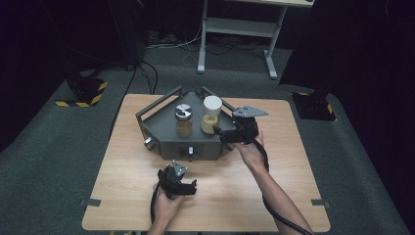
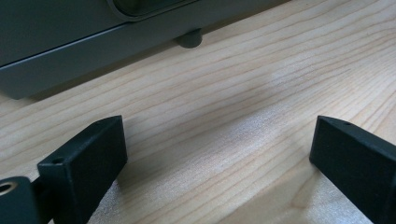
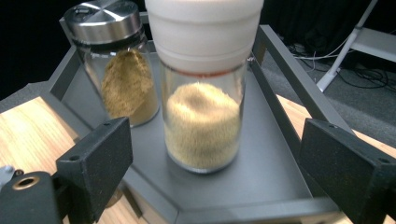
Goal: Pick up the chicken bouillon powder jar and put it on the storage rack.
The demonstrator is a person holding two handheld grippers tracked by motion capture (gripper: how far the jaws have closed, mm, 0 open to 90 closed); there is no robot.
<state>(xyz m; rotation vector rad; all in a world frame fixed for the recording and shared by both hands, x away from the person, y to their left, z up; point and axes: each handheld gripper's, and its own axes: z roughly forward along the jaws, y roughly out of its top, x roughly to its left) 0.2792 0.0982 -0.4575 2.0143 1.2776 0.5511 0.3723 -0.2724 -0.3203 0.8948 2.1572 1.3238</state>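
Observation:
A grey tray (image 1: 161,122) with raised rails sits on the wooden table (image 1: 122,171). Two glass jars stand on it. The white-lidded jar (image 1: 211,115) (image 3: 204,88) holds pale yellow grains. The jar with a steel lid (image 1: 183,120) (image 3: 116,65) holds brown powder. My right gripper (image 1: 221,132) (image 3: 215,163) is open at the tray's right edge, its jaws spread either side of the white-lidded jar without touching it. My left gripper (image 1: 182,183) (image 2: 219,154) is open low over bare table in front of the tray (image 2: 70,51), nothing between its jaws.
The tray's front face carries small knobs (image 1: 149,142). A white desk frame (image 1: 240,29) stands on the carpet beyond the table. Black and yellow striped floor plates (image 1: 83,93) lie at the left and right. Bare wood stretches around my left gripper.

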